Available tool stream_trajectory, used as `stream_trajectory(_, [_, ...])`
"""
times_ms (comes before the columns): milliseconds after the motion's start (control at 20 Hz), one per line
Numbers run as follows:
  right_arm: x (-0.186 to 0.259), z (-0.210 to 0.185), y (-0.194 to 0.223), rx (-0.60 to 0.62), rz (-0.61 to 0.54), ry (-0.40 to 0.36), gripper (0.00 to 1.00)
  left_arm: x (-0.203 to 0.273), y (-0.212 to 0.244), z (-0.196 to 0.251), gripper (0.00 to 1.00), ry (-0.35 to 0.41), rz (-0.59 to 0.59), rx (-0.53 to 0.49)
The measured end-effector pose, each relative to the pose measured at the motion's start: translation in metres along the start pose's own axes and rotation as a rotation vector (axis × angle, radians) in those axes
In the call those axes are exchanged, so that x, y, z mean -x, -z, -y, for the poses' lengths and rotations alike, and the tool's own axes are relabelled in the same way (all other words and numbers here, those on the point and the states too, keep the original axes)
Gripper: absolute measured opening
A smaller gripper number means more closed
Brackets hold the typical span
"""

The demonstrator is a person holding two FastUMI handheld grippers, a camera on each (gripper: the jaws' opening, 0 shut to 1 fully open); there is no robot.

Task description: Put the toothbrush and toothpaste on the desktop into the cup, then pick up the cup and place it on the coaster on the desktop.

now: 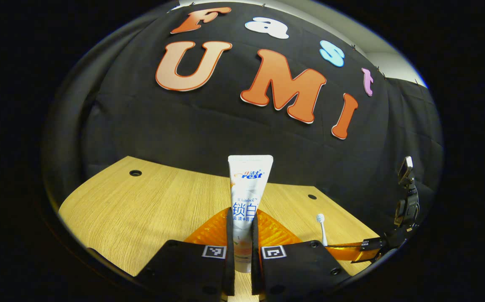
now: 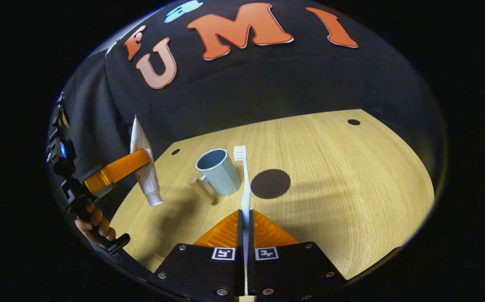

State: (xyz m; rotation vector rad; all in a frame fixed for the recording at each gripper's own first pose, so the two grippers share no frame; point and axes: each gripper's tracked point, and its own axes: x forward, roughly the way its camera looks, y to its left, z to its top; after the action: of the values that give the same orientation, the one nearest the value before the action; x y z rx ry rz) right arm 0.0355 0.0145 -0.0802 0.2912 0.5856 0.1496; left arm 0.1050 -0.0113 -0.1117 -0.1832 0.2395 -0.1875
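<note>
Two handheld grippers are raised above a light wooden worktop (image 2: 330,167). The left gripper (image 1: 242,239) has its orange fingers closed on a white toothpaste tube (image 1: 247,197), held upright in the air with its cap down. The right gripper (image 2: 244,228) has its fingers pressed narrowly around a white toothbrush (image 2: 244,180), bristles up. On the worktop a pale blue cup (image 2: 218,172) with a wooden handle stands near a dark round coaster (image 2: 270,183).

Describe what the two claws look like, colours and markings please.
Both look alike: each claw, left and right, has a black base plate with screws, two small black-and-white square markers, and orange ribbed fingers. In the right gripper view, the far claw's handle is black with a small blue light.
</note>
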Motion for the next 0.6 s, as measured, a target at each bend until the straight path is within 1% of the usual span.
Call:
stream_trajectory(150, [0.000, -0.013, -0.015, 0.027, 0.070, -0.036, 0.03, -0.004, -0.018, 0.006, 0.16, 0.018, 0.098, 0.011])
stream_trajectory(300, [0.005, -0.018, -0.035, 0.072, 0.149, -0.043, 0.03, -0.013, -0.034, 0.011, 0.16, 0.019, 0.159, 0.010])
stream_trajectory(500, [0.006, -0.023, -0.061, 0.098, 0.250, -0.063, 0.03, -0.014, -0.035, 0.011, 0.16, 0.041, 0.217, 0.011])
stream_trajectory(600, [0.005, -0.028, -0.074, 0.107, 0.292, -0.093, 0.03, -0.015, -0.036, 0.012, 0.16, 0.040, 0.232, 0.007])
